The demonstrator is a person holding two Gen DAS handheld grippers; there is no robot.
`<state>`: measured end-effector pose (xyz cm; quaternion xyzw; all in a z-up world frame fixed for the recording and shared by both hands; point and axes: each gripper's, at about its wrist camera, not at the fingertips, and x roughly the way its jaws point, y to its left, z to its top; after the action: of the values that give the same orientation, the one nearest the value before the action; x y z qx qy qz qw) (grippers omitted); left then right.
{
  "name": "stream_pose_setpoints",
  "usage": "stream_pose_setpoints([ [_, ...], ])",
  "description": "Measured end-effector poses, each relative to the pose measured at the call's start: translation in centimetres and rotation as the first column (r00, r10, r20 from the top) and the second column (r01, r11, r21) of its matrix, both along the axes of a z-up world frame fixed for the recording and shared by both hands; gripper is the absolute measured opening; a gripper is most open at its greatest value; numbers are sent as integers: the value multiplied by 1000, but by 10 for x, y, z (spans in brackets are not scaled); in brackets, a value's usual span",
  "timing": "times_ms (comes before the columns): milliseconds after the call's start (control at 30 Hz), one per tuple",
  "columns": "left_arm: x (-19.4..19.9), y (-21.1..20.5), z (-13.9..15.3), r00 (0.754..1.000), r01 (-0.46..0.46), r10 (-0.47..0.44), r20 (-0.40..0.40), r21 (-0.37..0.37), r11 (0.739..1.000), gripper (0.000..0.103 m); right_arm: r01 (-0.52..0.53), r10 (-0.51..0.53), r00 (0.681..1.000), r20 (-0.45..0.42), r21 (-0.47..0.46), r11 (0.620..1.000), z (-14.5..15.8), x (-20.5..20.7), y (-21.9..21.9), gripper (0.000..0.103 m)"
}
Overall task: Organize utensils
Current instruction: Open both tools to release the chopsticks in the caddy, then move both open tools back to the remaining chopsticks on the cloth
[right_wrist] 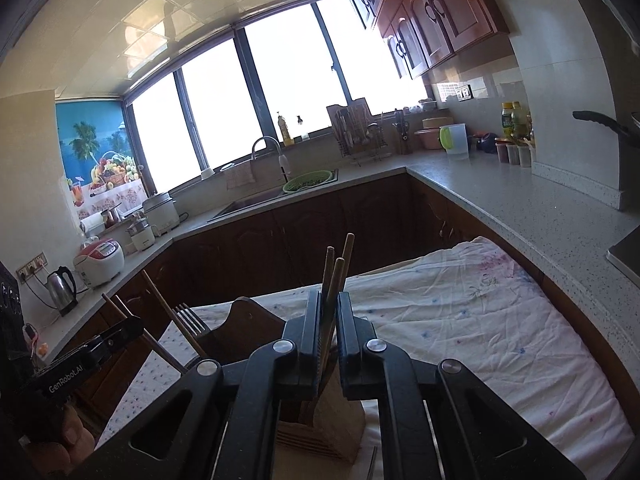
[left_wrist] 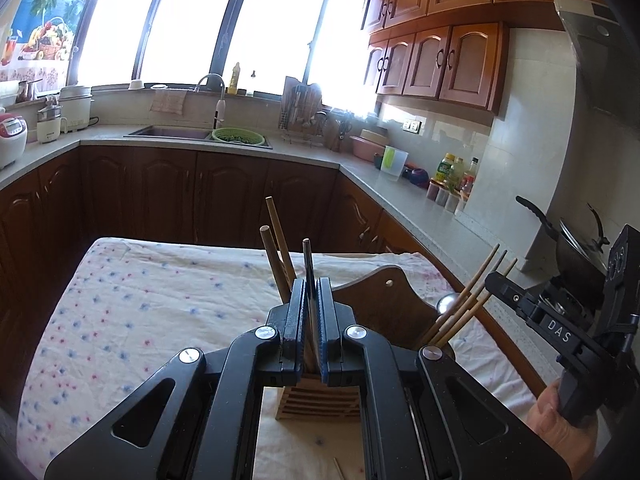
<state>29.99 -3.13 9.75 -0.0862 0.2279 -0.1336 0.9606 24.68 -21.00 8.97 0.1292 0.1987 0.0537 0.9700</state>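
Note:
My left gripper [left_wrist: 309, 284] is shut on a thin dark utensil [left_wrist: 307, 260] that stands upright and is seen edge-on. Two wooden chopsticks [left_wrist: 276, 248] rise just left of it and vanish behind the finger. Under the jaws stands a slatted wooden utensil holder [left_wrist: 316, 404] with a tall backboard [left_wrist: 384, 300]. My right gripper [right_wrist: 329, 296] is shut on a bundle of wooden chopsticks [right_wrist: 336, 276] over the same holder [right_wrist: 316, 436]. The left wrist view shows that gripper [left_wrist: 496, 284] at the right, its chopsticks [left_wrist: 468, 300] slanting down into the holder. A fork [right_wrist: 190, 314] shows near the left gripper [right_wrist: 128, 326].
The holder stands on a table under a floral cloth [left_wrist: 140, 300]. A loose stick [left_wrist: 340, 470] lies on the cloth near me. Beyond are dark cabinets, a counter [right_wrist: 520, 208] with bottles and jars, and a sink [left_wrist: 168, 133]. A hand [left_wrist: 560, 420] holds the right gripper's handle.

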Motion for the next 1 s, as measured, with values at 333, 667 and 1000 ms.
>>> stream_pose_setpoints([
  [333, -15, 7, 17, 999, 32, -32, 12, -53, 998, 33, -12, 10, 999, 36, 73, 997, 14, -14, -12, 42],
  [667, -63, 25, 25, 999, 16, -13, 31, -104, 994, 73, -21, 5, 989, 151, 104, 994, 47, -69, -23, 96],
  [1000, -94, 31, -30, 990, -16, 5, -140, -77, 997, 82, 21, -22, 1000, 6, 120, 993, -3, -106, -38, 101],
])
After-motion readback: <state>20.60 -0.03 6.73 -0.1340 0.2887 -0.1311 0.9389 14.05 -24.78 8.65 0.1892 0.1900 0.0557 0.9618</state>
